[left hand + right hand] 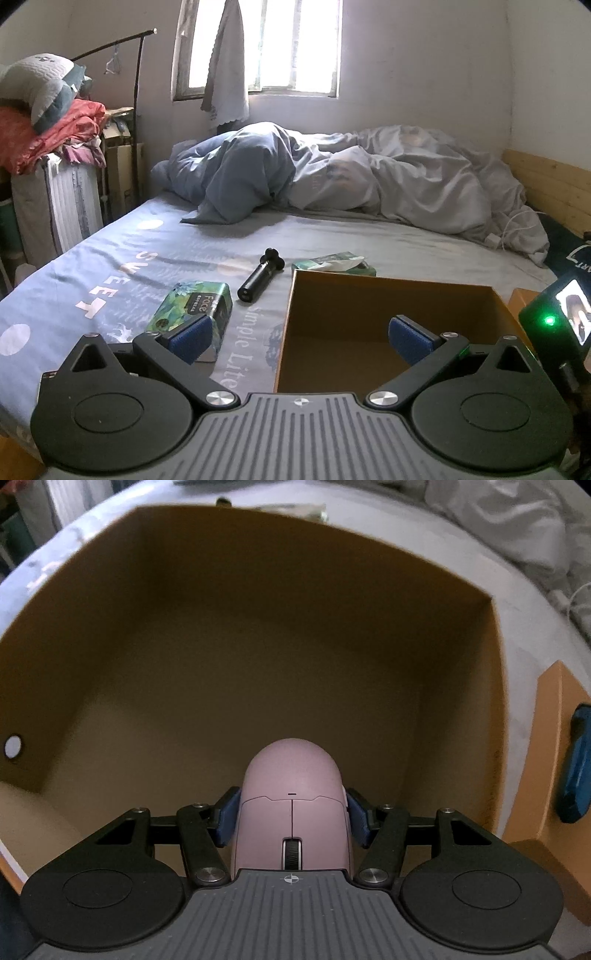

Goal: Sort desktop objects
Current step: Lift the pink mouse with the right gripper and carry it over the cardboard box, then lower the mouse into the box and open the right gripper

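A pink computer mouse (291,805) is clamped between the blue pads of my right gripper (291,818), which points steeply down into an open cardboard box (495,672); the mouse hangs above the box floor. From the left wrist view the same box (295,332) stands on the bed, right of centre. My left gripper (299,338) is open with nothing between its pads, low in front of the box's near left corner. On the sheet lie a green tissue pack (192,310), a black cylindrical tool (258,277) and a second green tissue pack (334,264) behind the box.
A crumpled grey-blue duvet (332,177) fills the far half of the bed. A box lid (546,760) with a blue object (578,764) on it lies right of the box. A white charger cable (513,229) trails at right. Bedding is piled by the left wall.
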